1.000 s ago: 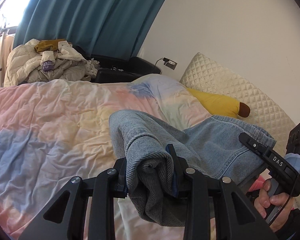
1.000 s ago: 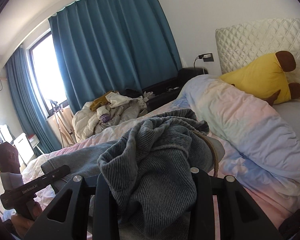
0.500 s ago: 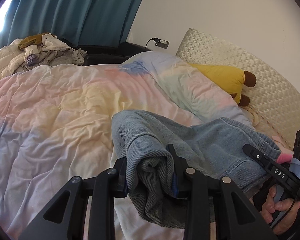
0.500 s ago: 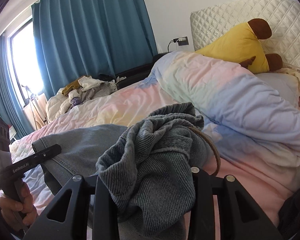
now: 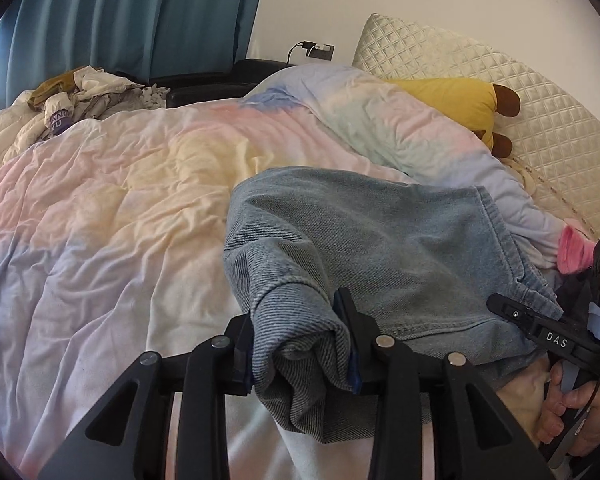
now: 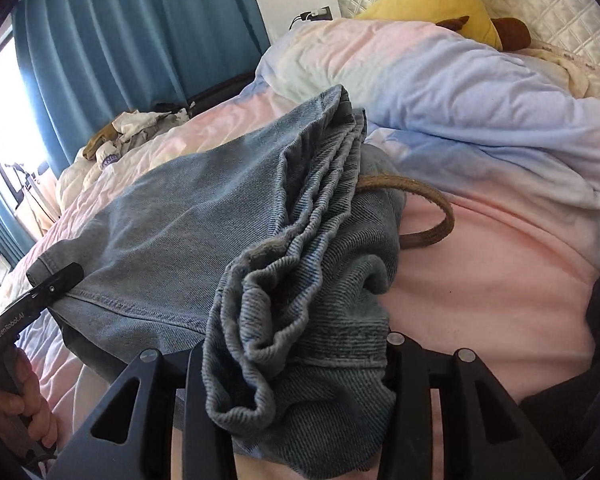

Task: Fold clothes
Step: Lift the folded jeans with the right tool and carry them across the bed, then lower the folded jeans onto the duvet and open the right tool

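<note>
Light blue denim jeans (image 5: pixel 380 232) lie folded across the pastel quilt (image 5: pixel 120 200). My left gripper (image 5: pixel 298 320) has one bunched end of the jeans between its fingers; its jaws are opening, with the cloth still filling the gap. In the right wrist view, my right gripper (image 6: pixel 292 352) has the other thick bunch of jeans (image 6: pixel 180 220) between its fingers, and its jaws are opening too. A brown belt (image 6: pixel 432 200) loops out from under the denim. Each view shows the other gripper at its edge, held in a hand (image 5: pixel 572 412).
A yellow plush toy (image 5: pixel 452 100) leans on the quilted headboard (image 5: pixel 540 120). A heap of unfolded clothes (image 5: pixel 72 96) sits at the bed's far end below blue curtains (image 5: pixel 120 12). A pink cloth (image 5: pixel 576 248) lies by the right gripper. The quilt (image 6: pixel 480 280) bulges towards the headboard.
Both grippers have come down towards the bed with the jeans. The denim hung raised between them before; now it rests spread on the quilt. Both views have tilted downward.
</note>
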A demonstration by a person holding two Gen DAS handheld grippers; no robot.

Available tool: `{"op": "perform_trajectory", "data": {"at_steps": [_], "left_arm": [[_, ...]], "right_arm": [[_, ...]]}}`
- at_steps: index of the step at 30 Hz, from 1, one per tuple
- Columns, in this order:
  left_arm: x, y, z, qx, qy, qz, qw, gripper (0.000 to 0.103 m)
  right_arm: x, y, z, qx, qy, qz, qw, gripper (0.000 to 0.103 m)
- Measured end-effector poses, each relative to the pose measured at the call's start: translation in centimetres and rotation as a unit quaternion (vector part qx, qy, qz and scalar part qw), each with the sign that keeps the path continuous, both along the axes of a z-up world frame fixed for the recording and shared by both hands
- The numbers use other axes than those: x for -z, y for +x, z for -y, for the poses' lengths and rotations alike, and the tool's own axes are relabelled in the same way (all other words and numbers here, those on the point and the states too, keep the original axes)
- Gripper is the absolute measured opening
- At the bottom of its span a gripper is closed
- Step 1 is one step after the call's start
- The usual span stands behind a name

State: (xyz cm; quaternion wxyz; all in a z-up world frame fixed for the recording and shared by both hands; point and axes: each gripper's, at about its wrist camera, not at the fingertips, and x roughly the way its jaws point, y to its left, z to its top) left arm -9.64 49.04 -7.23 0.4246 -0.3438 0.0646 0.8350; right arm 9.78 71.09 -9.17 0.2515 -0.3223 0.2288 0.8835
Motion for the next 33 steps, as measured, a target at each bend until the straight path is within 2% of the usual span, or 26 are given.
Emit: {"op": "perform_trajectory", "data": {"at_steps": [2,6,11,13,16,21,27,33], "left_arm": [[-0.1,0.1,0.1,-0.005,-0.006,-0.003,1.0,0.041],[-0.6,0.7,-0.1,-0.006,-0.045,-0.027,0.9986,0.052],[-1.5,0.5,0.8,-0.014,-0.055,0.001,0.9984,0.052],[-2.3,1.0,1.3,-0.022,-0.056,-0.007,0.9981,0.052],[-3.5,1.8,2.0,-0.028,-0.061,-0.015,0.9976,0.053],[-5.8,3.5,3.1,-0.034,-0.064,-0.033,0.9968,0.053],[-9.0,5.3,5.2,-0.044,-0.048,-0.04,0.9971,0.053],[-11.8,6.8,7.4,-0.059,-0.042,-0.056,0.9958,0.053]], "right_arm": [[-0.1,0.0,0.0,0.002,0.001,0.004,1.0,0.039],[-0.6,0.2,-0.1,0.007,-0.006,0.008,1.0,0.044],[-1.5,0.3,-0.3,0.014,-0.007,0.028,0.999,0.06],[-2.0,0.6,-0.3,0.025,-0.004,0.036,0.999,0.07],[-2.9,1.2,0.0,0.029,0.004,0.039,0.999,0.076],[-4.8,2.2,0.7,0.031,0.011,0.041,0.999,0.076],[-8.4,3.6,2.1,0.033,0.018,0.018,0.999,0.076],[-11.7,4.8,4.2,0.029,0.022,0.021,0.999,0.076]]}}
